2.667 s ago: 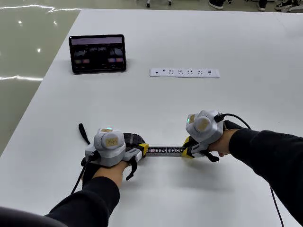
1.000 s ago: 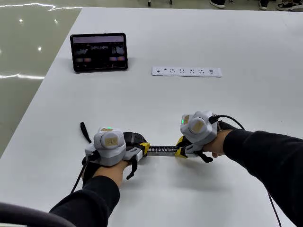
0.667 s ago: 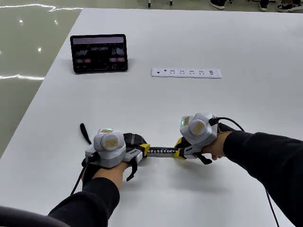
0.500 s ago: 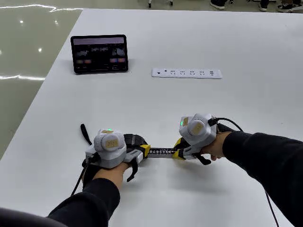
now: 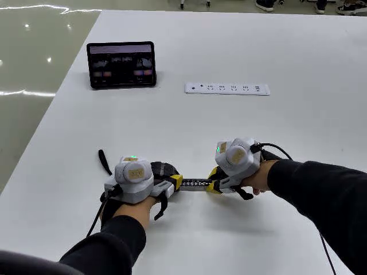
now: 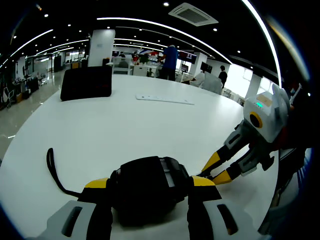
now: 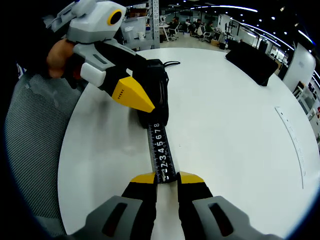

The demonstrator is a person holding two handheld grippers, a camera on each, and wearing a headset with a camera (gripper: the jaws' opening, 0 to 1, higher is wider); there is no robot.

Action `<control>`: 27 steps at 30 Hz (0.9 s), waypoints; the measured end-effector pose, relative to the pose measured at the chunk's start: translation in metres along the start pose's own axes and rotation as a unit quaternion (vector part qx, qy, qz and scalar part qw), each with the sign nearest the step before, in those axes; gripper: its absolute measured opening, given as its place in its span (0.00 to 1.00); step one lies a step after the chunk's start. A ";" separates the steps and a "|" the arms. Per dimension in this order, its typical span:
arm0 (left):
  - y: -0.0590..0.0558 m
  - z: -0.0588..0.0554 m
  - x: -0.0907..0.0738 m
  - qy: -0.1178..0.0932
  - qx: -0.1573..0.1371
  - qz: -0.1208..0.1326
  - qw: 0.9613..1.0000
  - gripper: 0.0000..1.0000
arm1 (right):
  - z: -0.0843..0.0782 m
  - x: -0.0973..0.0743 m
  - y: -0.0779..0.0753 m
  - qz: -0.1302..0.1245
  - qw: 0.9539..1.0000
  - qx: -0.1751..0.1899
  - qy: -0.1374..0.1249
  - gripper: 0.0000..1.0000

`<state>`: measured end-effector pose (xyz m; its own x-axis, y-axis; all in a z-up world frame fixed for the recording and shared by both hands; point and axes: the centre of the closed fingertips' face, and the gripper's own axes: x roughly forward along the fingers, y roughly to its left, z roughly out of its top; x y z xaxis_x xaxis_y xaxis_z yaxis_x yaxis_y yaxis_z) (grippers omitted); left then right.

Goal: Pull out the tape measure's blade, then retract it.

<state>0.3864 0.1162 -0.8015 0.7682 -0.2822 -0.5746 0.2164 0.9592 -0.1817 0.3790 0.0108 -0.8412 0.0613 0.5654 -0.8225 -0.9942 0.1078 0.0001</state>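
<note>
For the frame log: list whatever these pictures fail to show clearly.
Blade end hook: right gripper view, covered by the fingers of the right gripper.
Tape measure sides: left gripper view, covered by the fingers of the left gripper.
Tablet screen: head view, too small to read.
Power strip switch: head view, too small.

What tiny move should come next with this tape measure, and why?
Probably ease the right hand-held gripper a little closer to the tape measure case, letting more blade slide in. The blade has shortened over the last seconds, yet a short numbered stretch is out, pinched at its tip by that gripper, while the left hand-held gripper clamps the case.
</note>
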 end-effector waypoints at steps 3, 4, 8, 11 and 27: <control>0.000 0.000 0.000 0.000 -0.001 0.000 1.000 0.56 | 0.001 0.001 0.000 0.001 1.000 0.001 -0.003 0.11; 0.000 0.000 0.000 0.000 0.000 -0.001 1.000 0.56 | 0.002 0.001 0.000 0.002 1.000 -0.002 -0.005 0.11; 0.000 0.000 0.001 0.000 -0.002 0.000 1.000 0.56 | 0.004 0.003 0.000 0.004 1.000 -0.005 -0.007 0.11; 0.000 0.000 0.001 0.000 -0.003 -0.001 1.000 0.56 | 0.005 0.004 0.001 0.005 1.000 -0.003 -0.009 0.11; 0.000 0.000 0.000 -0.001 -0.004 -0.001 1.000 0.56 | 0.015 0.010 0.003 0.009 1.000 -0.003 -0.017 0.11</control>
<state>0.3864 0.1166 -0.8013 0.7688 -0.2839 -0.5729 0.2134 0.9586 -0.1887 0.3777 0.0295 -0.8411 0.0463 0.5955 -0.8020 -0.9956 0.0927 0.0114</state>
